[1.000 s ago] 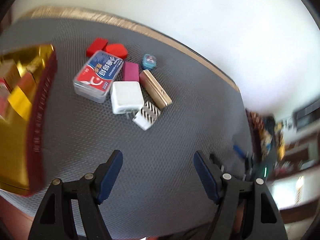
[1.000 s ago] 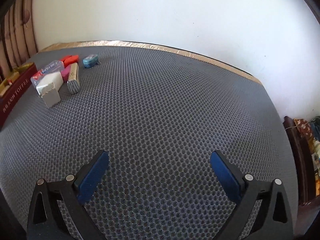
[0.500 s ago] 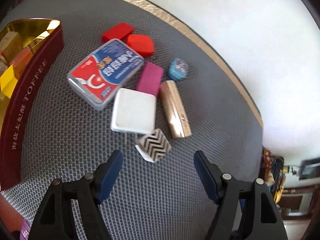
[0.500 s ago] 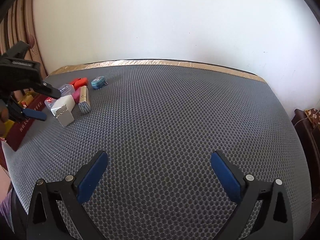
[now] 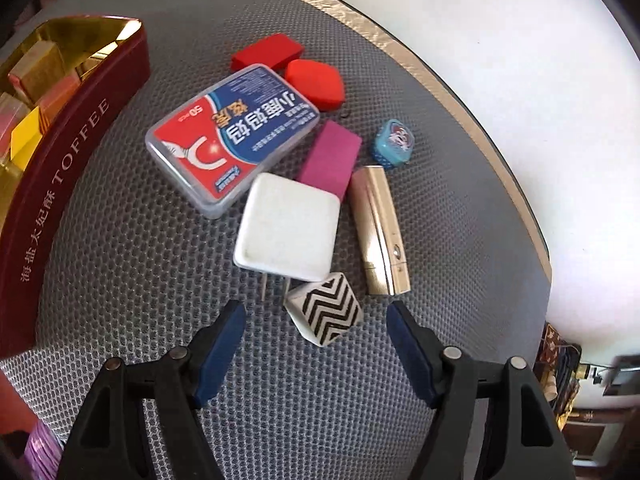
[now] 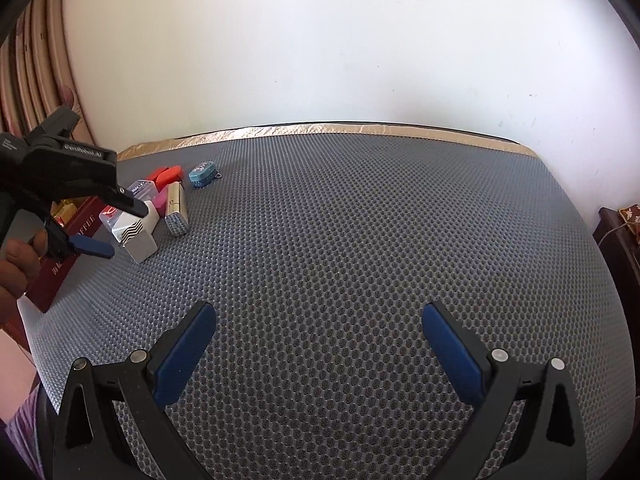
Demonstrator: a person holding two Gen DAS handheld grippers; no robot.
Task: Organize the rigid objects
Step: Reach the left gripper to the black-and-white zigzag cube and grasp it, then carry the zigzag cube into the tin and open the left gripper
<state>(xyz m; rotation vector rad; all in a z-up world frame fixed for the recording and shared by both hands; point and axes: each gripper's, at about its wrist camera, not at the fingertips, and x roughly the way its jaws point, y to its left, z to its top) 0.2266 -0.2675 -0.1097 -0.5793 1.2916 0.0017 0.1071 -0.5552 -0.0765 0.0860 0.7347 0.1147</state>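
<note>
We see the left gripper (image 5: pixel 316 316) over the zigzag-patterned cube (image 5: pixel 325 309), jaws wide but closing, pads clear of it. The cube sits on the grey mat (image 5: pixel 132 240), just beside the white charger (image 5: pixel 289 228). Right gripper (image 6: pixel 320 318) gapes wide, holding nothing.

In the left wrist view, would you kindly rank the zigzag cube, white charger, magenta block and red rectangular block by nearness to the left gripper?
1. zigzag cube, just beyond the left gripper
2. white charger, behind it
3. magenta block, farther back
4. red rectangular block, farthest, near the mat's far edge
</note>
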